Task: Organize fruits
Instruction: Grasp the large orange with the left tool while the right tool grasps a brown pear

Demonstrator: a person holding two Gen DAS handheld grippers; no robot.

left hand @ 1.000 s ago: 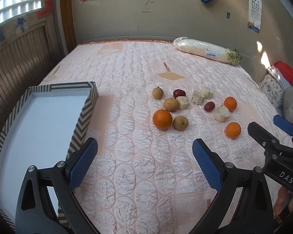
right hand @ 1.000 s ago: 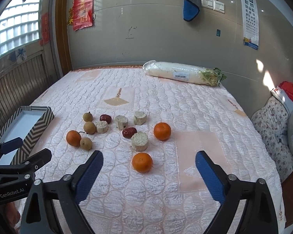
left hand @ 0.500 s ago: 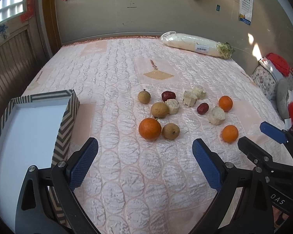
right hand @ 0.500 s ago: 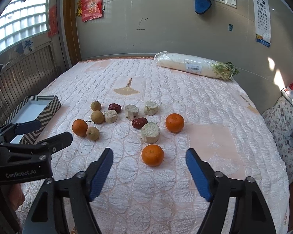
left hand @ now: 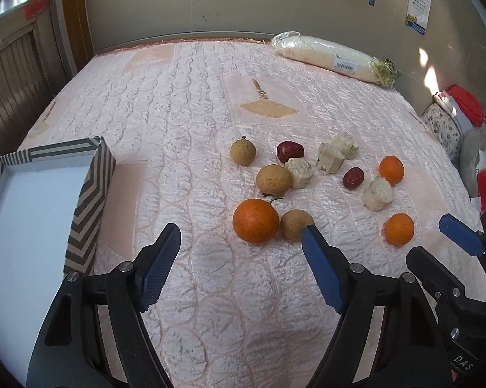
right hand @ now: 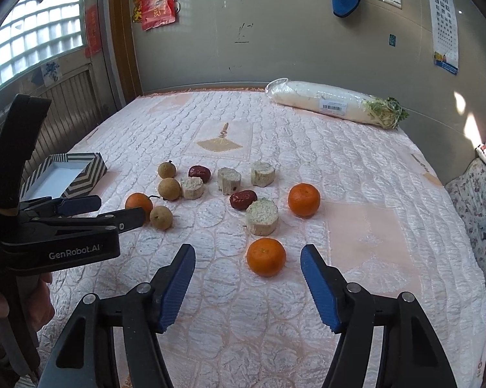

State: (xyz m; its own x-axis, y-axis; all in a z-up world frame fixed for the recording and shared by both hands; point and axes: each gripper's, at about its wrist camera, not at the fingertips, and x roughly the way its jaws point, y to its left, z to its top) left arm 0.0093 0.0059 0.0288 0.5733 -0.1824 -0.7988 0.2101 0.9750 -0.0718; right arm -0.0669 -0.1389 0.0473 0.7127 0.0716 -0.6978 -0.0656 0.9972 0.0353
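Fruits lie in a loose cluster on a pink quilted bed. In the left wrist view my left gripper [left hand: 241, 245] is open and empty, just short of a large orange [left hand: 255, 220] and a brown longan [left hand: 295, 224]. In the right wrist view my right gripper [right hand: 248, 266] is open and empty, its fingers on either side of a small orange [right hand: 266, 256]. A second small orange [right hand: 303, 199], red dates [right hand: 242, 199], more longans [right hand: 169, 188] and pale cut chunks [right hand: 261, 217] lie beyond. The left gripper [right hand: 113, 210] also shows there at left.
An open box with zigzag-patterned sides [left hand: 91, 190] and a white inside sits at the bed's left edge. A wrapped white radish [right hand: 333, 105] lies at the far side by the wall. Floral cushions [right hand: 479, 200] stand off the right edge.
Both grippers have moved forward toward the fruit. The left now sits just before the large orange; the right now flanks the near small orange, its jaws narrower than before.
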